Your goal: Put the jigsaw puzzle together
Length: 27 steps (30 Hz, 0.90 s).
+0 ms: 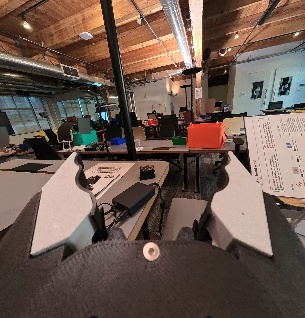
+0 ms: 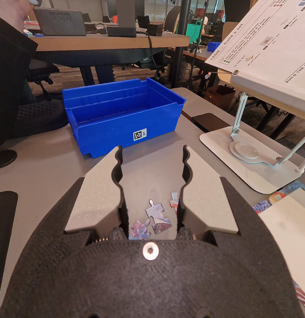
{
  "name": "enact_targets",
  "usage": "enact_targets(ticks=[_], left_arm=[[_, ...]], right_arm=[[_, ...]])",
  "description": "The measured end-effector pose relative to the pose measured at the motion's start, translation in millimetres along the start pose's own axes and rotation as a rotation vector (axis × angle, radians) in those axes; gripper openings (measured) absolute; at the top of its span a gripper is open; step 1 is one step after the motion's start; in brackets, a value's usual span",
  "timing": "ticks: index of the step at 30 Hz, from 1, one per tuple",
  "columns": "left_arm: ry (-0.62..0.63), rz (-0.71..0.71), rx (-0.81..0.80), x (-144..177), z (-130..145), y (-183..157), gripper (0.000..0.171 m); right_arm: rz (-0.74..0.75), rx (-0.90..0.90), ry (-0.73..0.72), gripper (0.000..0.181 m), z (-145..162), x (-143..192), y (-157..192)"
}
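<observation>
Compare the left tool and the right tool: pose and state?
The left tool is raised and points out across the room; the right tool angles down over the grey table. Nothing lies under the left; loose puzzle pieces lie below the right. The left gapes wider than the right. Both are open and hold nothing.

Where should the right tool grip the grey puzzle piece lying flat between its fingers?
Probably across the narrow waist of the grey puzzle piece, just below its knob, coming straight down from above. It lies flat on the table, so no side edge is exposed. The right tool is open, and the neighbouring pieces leave the waist free.
</observation>
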<state>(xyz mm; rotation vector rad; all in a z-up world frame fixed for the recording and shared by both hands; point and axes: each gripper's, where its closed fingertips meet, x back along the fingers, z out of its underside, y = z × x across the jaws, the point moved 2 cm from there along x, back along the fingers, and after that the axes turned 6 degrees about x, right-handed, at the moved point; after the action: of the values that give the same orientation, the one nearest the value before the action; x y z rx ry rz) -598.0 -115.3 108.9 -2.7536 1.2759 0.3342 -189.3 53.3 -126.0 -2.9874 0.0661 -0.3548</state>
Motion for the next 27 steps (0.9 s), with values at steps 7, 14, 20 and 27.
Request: enact_targets(ticks=[7,14,20,27], left_arm=[[-0.002,0.01,-0.011,1,-4,-4,0.151],[0.011,0.009,-0.018,-1,-1,-6,0.151],[0.02,0.011,-0.021,-3,3,-8,0.151],[0.03,0.021,-0.018,-6,8,-11,0.151]], right_arm=[[0.0,0.003,-0.007,0.069,-2,1,1],[0.004,0.004,-0.012,0.069,-3,3,0],[0.0,0.002,-0.008,0.069,-1,1,0],[0.0,-0.002,-0.005,0.069,1,1,-1]])
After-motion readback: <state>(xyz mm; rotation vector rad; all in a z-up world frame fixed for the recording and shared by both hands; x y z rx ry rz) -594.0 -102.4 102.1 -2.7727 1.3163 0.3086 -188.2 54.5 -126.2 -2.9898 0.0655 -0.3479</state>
